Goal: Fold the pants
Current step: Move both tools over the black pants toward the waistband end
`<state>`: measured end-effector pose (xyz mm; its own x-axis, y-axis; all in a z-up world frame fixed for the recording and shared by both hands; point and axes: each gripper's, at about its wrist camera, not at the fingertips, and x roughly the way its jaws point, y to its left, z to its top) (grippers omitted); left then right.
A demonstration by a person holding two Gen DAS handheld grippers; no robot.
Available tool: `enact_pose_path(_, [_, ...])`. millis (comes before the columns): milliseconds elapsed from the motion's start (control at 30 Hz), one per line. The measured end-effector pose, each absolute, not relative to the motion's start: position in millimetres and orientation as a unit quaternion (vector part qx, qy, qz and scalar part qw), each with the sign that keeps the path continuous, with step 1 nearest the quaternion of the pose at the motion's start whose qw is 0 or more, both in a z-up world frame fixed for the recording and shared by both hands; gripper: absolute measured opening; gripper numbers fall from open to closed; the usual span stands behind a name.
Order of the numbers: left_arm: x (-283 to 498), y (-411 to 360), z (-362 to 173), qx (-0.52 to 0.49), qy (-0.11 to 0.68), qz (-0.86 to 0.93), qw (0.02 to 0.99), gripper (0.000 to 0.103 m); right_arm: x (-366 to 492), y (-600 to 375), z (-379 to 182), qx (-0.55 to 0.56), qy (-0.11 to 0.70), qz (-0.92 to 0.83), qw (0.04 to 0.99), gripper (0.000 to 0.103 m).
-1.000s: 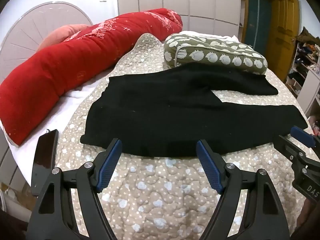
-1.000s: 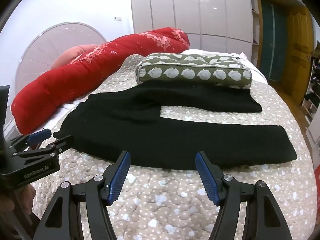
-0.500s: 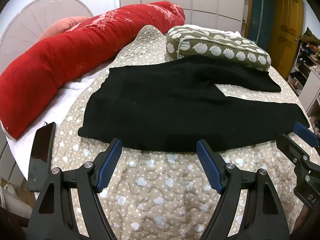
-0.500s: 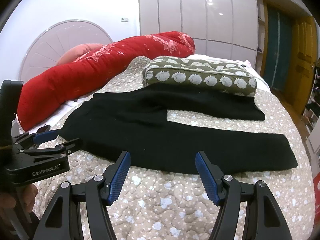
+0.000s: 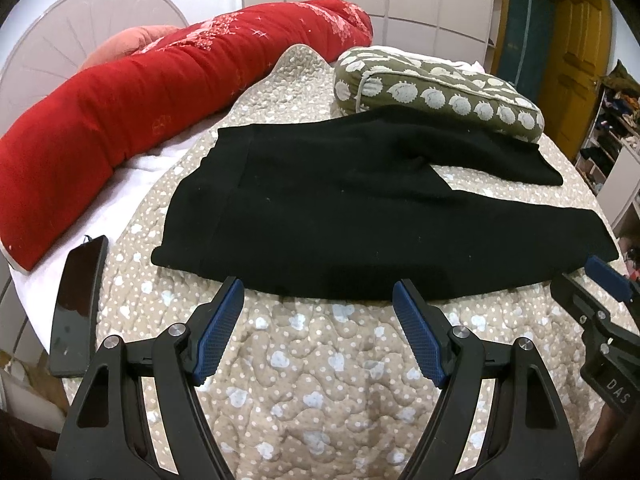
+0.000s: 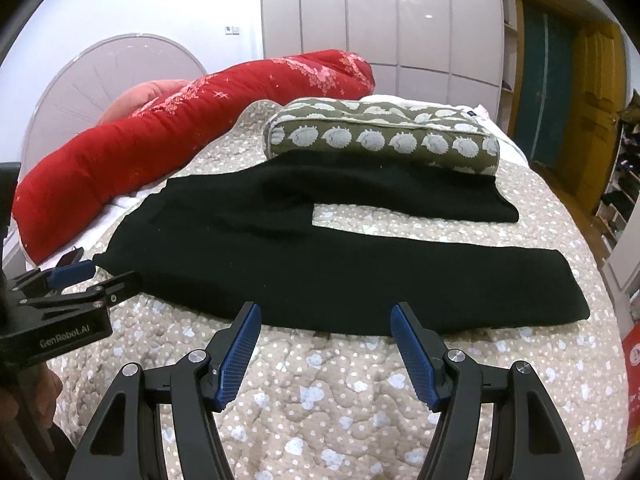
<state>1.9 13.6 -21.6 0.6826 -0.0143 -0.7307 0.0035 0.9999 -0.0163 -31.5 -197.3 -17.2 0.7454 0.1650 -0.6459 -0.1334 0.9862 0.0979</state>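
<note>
Black pants (image 5: pixel 340 216) lie flat on a beige quilted bed, waistband to the left, two legs spread apart to the right; they also show in the right wrist view (image 6: pixel 320 256). My left gripper (image 5: pixel 318 300) is open and empty, just in front of the pants' near edge. My right gripper (image 6: pixel 326 324) is open and empty, in front of the near leg. The right gripper shows at the right edge of the left wrist view (image 5: pixel 600 300); the left gripper shows at the left of the right wrist view (image 6: pixel 80 284).
A long red bolster (image 5: pixel 160 92) runs along the bed's left side. An olive patterned cushion (image 5: pixel 436 92) lies behind the far leg. A black phone (image 5: pixel 78 308) lies at the bed's left edge. A yellow door (image 5: pixel 576 60) and shelves stand at right.
Both grippers have drawn back and up slightly, so the pants sit a little farther from the fingertips. The pants have not moved. Both grippers stay open.
</note>
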Motion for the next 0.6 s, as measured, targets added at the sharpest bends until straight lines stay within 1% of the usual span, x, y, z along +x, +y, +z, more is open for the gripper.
enact_pose_path(600, [5,27,-26,-0.037,0.418,0.003,0.908,0.078,-30,-204,-24,0.033,0.356,0.073,0.931,0.065])
